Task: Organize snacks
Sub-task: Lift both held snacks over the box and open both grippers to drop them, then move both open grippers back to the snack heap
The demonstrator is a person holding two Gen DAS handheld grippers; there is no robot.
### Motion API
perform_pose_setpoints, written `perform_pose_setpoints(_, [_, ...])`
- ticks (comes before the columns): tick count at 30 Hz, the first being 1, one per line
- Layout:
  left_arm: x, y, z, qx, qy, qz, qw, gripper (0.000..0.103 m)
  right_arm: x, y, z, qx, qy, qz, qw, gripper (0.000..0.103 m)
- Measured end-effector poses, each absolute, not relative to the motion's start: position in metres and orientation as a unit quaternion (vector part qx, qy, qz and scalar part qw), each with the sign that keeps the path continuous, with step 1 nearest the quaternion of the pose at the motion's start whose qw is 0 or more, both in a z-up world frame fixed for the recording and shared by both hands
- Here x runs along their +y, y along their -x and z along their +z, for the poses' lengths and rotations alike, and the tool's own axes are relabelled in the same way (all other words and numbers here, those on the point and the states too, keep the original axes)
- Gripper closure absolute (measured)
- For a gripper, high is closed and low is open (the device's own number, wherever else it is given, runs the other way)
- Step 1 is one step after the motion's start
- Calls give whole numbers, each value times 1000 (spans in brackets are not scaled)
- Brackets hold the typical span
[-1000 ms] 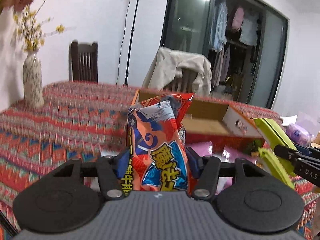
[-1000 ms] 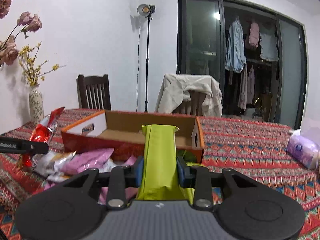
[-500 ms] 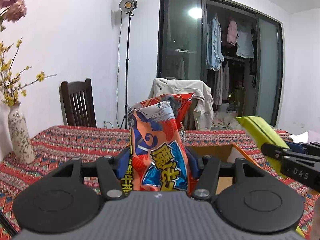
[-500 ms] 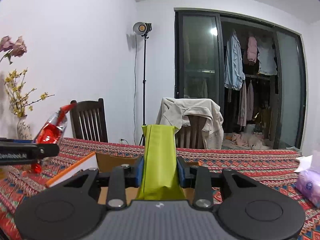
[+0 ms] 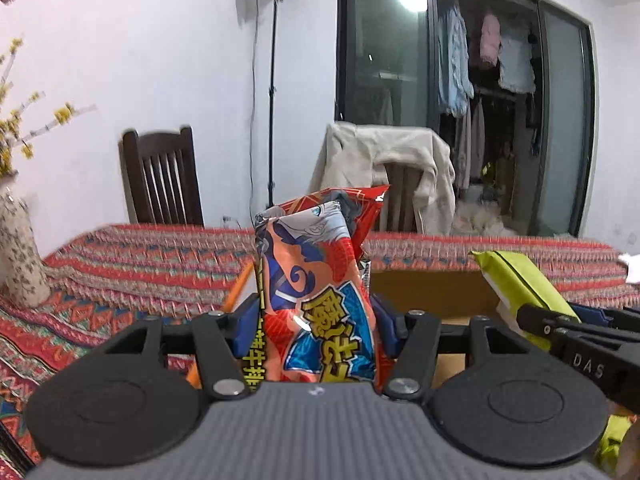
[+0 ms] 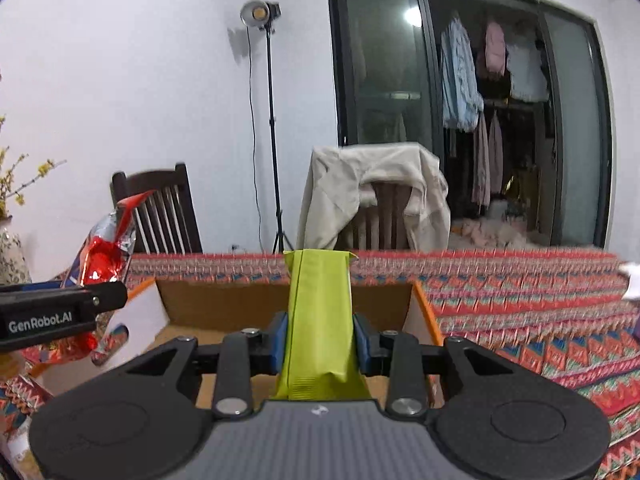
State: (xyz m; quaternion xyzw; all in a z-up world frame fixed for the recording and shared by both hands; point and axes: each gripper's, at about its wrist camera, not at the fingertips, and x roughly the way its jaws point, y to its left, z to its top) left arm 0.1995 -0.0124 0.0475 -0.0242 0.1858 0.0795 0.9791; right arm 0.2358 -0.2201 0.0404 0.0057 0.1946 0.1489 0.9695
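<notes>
My left gripper (image 5: 316,316) is shut on a red and blue snack bag (image 5: 316,280) that stands upright between its blue pads. A lime-green snack packet (image 6: 320,312) is clamped upright in my right gripper (image 6: 320,338). Both hang over an open cardboard box with orange edges (image 6: 224,306), whose brown inside (image 5: 428,292) lies just ahead of the fingers. In the left wrist view the green packet (image 5: 520,284) and the right gripper appear at the right. The red bag (image 6: 102,260) and the left gripper's finger (image 6: 64,306) appear at the left of the right wrist view.
A patterned red tablecloth (image 6: 520,300) covers the table. A flower vase (image 5: 18,256) stands at the left. Behind the table are a dark wooden chair (image 5: 160,176), a chair draped with a beige jacket (image 6: 376,188) and a lamp stand (image 6: 272,120). Something white (image 6: 632,280) lies at the right.
Both grippers have moved forward with their snacks, from short of the box to over its opening. The loose snacks in front of the box have dropped out of view.
</notes>
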Motion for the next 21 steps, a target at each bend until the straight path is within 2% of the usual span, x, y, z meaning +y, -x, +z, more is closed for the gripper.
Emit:
perform_pose_setpoints(4, [-5, -203, 38, 204, 27, 70, 976, 43, -221, -242, 35, 204, -2, 149, 967, 69])
perform_pose_setpoints(6, [-2, -200, 35, 206, 35, 65, 976, 25, -222, -244, 33, 210, -7, 153, 966, 63])
perform_pose_setpoints(7, [0, -198, 35, 201, 39, 63, 977, 7, -223, -244, 34, 212, -10, 154, 965, 58])
perform_pose_setpoints(8, [-1, -194, 36, 190, 41, 64, 979, 0, -225, -244, 33, 213, -13, 154, 965, 49])
perform_pose_setpoints(9, [-1, -190, 36, 180, 39, 65, 981, 0, -225, -243, 33, 214, -14, 153, 965, 24])
perform_pose_setpoints(10, [-2, -188, 37, 174, 35, 65, 982, 0, -226, -242, 33, 212, -15, 153, 965, 7])
perform_pose_setpoints(15, [-3, -183, 42, 157, 29, 68, 985, 0, -224, -238, 32, 211, -11, 152, 966, 1])
perform_pose_setpoints(21, [0, -182, 45, 154, 35, 73, 985, 0, -225, -235, 32, 210, -14, 150, 966, 1])
